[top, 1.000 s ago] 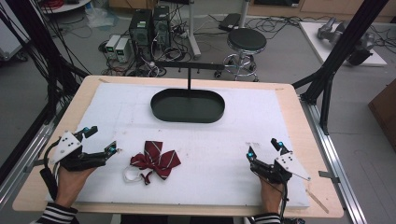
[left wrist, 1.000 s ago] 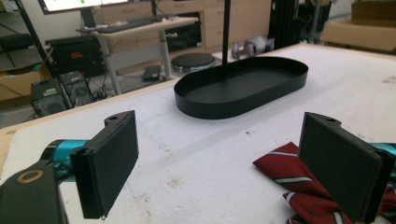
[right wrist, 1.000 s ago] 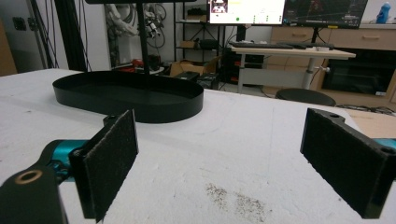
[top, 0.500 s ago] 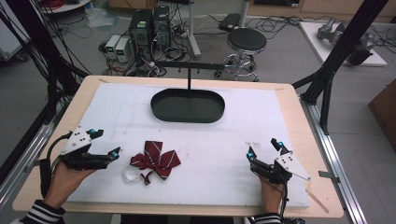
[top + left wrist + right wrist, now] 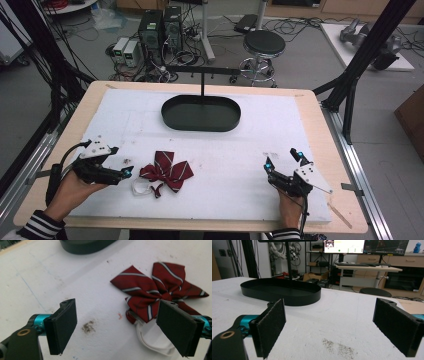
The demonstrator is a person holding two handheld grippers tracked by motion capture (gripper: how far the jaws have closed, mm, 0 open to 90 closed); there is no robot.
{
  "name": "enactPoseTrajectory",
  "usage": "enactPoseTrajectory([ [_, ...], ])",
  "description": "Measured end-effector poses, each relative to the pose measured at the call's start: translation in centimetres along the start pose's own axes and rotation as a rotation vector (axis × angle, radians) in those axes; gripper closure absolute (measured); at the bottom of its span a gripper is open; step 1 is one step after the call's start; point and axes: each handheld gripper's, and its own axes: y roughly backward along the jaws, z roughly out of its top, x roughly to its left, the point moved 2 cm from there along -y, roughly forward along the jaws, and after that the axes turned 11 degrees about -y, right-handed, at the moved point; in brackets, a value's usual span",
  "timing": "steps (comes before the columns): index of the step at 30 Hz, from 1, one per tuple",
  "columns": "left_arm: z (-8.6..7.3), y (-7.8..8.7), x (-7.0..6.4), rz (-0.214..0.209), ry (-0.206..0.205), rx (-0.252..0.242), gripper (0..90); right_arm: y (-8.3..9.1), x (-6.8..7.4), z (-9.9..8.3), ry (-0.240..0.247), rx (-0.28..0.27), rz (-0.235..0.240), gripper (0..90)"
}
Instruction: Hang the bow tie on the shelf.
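Note:
A dark red striped bow tie (image 5: 167, 172) with a white strap (image 5: 140, 189) lies on the white board left of centre. My left gripper (image 5: 122, 161) is open just left of it, its jaws pointing at it. In the left gripper view the bow tie (image 5: 155, 290) lies ahead and to the right, partly behind the right jaw, and the left gripper (image 5: 117, 322) has only bare board between its jaws. My right gripper (image 5: 281, 159) rests open and empty at the front right, seen wide apart in its own view (image 5: 329, 322).
A black oval tray (image 5: 200, 127) with an upright post and crossbar (image 5: 202, 82) stands at the back centre, also ahead in the right gripper view (image 5: 279, 298). The white foam board (image 5: 250, 145) covers the wooden table. Small dirt marks (image 5: 87, 326) spot the board.
My left gripper has moved right and slightly toward the front, closing in on the bow tie. The right gripper and the bow tie have stayed put.

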Motion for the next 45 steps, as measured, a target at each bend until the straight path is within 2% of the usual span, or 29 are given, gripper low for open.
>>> enactPoseTrajectory([
  [7,-0.2,-1.2,-0.9,-0.065,-0.012,0.092,20.0,0.0,-0.1,0.0,0.001,-0.006,-0.001,10.3],
  [14,-0.1,-1.7,-1.2,-0.093,-0.017,0.131,22.5,0.0,-0.1,0.0,0.000,-0.006,-0.003,10.3],
  [18,-0.2,-2.0,-1.5,-0.119,-0.022,0.168,26.8,0.0,0.0,0.0,0.000,-0.006,-0.003,10.2],
  [19,-0.2,-2.1,-1.6,-0.142,-0.032,0.179,32.7,0.0,0.0,0.0,0.003,-0.005,-0.003,10.2],
  [21,-0.2,-2.3,-1.8,-0.160,-0.041,0.189,33.0,0.0,-0.1,0.0,0.004,-0.005,-0.004,10.2],
  [29,0.1,-3.0,-2.2,-0.173,-0.041,0.260,34.1,0.0,-0.1,0.0,0.000,-0.007,-0.002,10.2],
  [32,0.2,-3.2,-2.3,-0.177,-0.049,0.295,38.1,0.0,-0.1,0.0,-0.003,-0.007,-0.002,10.2],
  [37,0.3,-3.7,-2.4,-0.193,-0.033,0.354,45.0,0.1,-0.1,0.0,-0.005,-0.007,-0.003,10.3],
  [45,0.6,-4.3,-2.6,-0.212,-0.024,0.411,52.7,0.1,-0.1,0.0,-0.009,-0.007,-0.002,10.2],
])
